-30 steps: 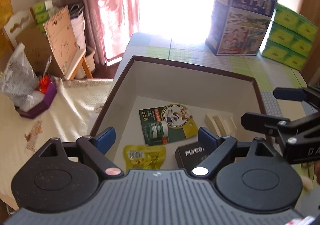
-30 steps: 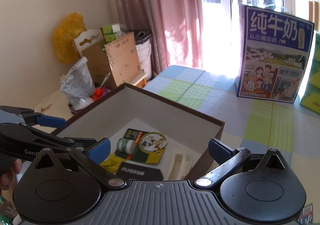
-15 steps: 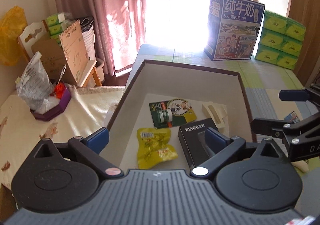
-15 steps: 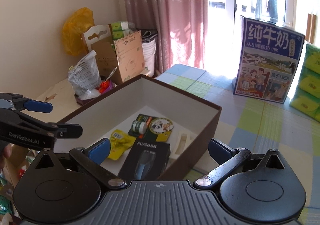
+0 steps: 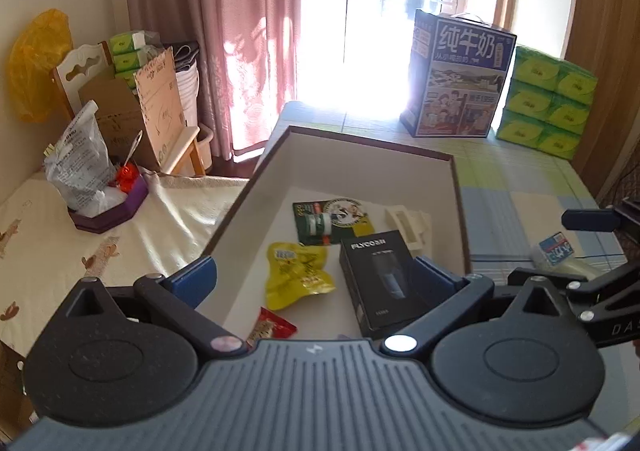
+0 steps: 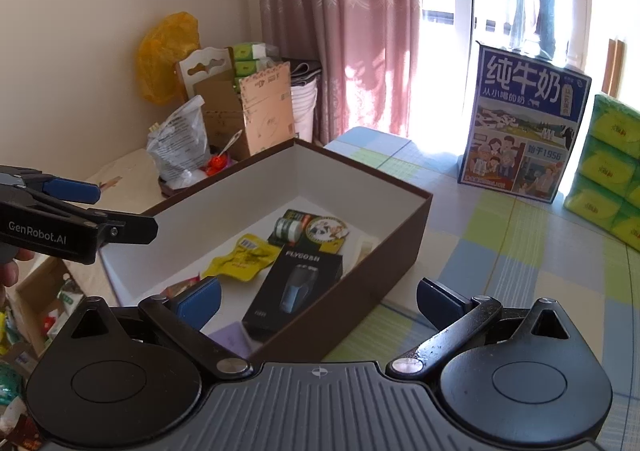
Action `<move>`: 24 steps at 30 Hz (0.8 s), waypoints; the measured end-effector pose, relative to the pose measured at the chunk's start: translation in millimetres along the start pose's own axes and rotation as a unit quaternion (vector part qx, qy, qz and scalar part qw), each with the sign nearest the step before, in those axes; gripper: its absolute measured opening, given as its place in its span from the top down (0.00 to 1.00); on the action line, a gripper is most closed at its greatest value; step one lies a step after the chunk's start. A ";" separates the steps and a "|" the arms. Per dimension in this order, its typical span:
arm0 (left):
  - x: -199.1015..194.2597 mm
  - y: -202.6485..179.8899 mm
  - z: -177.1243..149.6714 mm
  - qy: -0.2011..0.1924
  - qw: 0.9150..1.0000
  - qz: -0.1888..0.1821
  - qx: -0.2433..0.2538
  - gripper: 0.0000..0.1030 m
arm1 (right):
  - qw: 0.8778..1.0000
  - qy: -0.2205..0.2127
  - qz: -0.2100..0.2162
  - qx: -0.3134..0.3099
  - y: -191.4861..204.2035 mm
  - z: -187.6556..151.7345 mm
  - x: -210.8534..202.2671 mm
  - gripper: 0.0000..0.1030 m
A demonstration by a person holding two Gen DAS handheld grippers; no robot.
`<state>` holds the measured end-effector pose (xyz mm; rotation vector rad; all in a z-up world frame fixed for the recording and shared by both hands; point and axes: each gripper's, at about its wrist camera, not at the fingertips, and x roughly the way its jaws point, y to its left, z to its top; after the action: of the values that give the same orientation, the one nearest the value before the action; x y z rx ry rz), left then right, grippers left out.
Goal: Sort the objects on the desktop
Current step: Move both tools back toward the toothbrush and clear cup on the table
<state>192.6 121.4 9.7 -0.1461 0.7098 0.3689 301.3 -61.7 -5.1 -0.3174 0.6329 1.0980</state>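
Both grippers — left gripper [image 5: 314,283] and right gripper [image 6: 318,301] — hang wide and empty over the brown box [image 6: 404,227]; the left's jaws just finished opening, black shaver box [image 5: 378,279] inside.

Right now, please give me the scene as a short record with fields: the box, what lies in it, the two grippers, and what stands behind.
box: brown box, open, white inside, on checked table cover
inside: black carton, yellow packet, green card, cream holder, red wrapper
left gripper: open, jaws just opened, nothing between them
right gripper: open, holds nothing
behind: milk carton, green tissue packs
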 end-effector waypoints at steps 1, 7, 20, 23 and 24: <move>-2.8 -2.2 -1.5 0.002 1.000 0.001 0.000 0.01 | 1.000 0.000 0.003 0.001 0.6 -2.4 -3.3 0.02; -22.5 -14.7 -12.5 0.005 1.000 0.012 0.004 0.01 | 1.000 0.003 0.024 -0.014 5.4 -12.5 -18.8 0.02; -44.6 -53.0 -48.9 0.038 0.999 0.014 -0.016 0.01 | 0.997 0.034 0.062 -0.029 -11.0 -42.1 -42.0 0.02; -47.2 -65.8 -56.7 0.046 0.999 0.014 -0.016 0.01 | 0.996 0.048 0.073 -0.020 -22.3 -49.7 -48.8 0.02; -47.8 -70.7 -59.5 0.049 0.999 0.013 -0.015 0.01 | 0.996 0.051 0.074 -0.016 -26.7 -52.5 -51.3 0.02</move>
<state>149.8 27.4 -3.0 -0.1848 0.8028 0.3997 293.0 -138.5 -16.3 -0.3615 0.7398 1.2409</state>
